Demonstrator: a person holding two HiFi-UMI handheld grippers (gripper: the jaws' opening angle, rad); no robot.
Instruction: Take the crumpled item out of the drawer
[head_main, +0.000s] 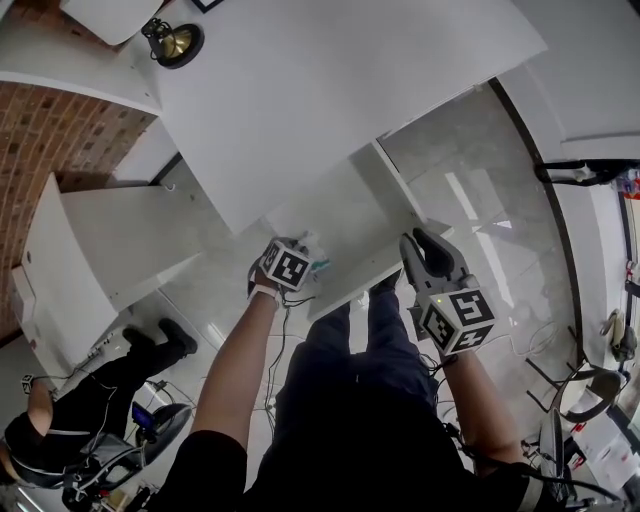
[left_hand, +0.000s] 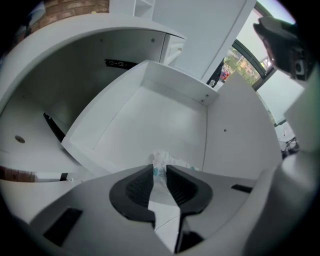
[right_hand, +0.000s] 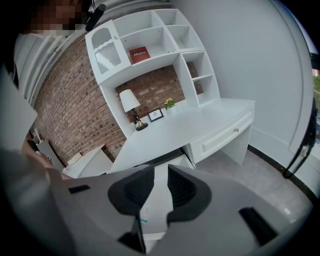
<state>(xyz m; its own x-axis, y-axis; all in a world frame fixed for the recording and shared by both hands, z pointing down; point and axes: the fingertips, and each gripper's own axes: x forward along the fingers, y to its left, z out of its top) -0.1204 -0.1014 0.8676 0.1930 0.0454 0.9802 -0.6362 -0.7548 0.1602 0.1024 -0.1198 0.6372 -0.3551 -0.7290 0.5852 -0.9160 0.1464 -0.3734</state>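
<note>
The white drawer (head_main: 350, 212) stands pulled out from under the desk. Near its front left corner lies a crumpled white item (head_main: 318, 262) with teal print. My left gripper (head_main: 290, 262) points steeply down into the drawer, and in the left gripper view its jaws (left_hand: 160, 170) are shut on the crumpled item (left_hand: 162, 159), which pokes out past the tips above the drawer floor (left_hand: 145, 117). My right gripper (head_main: 428, 255) hovers at the drawer's front right corner. In the right gripper view it (right_hand: 161, 172) is open with nothing between its pads.
The white desk top (head_main: 330, 90) carries a lamp (head_main: 175, 42) by a brick wall. A shelf unit (right_hand: 150, 45) rises above the desk, which has a closed side drawer (right_hand: 225, 135). White furniture (head_main: 90, 255) stands at left. Another person (head_main: 60, 430) sits at lower left.
</note>
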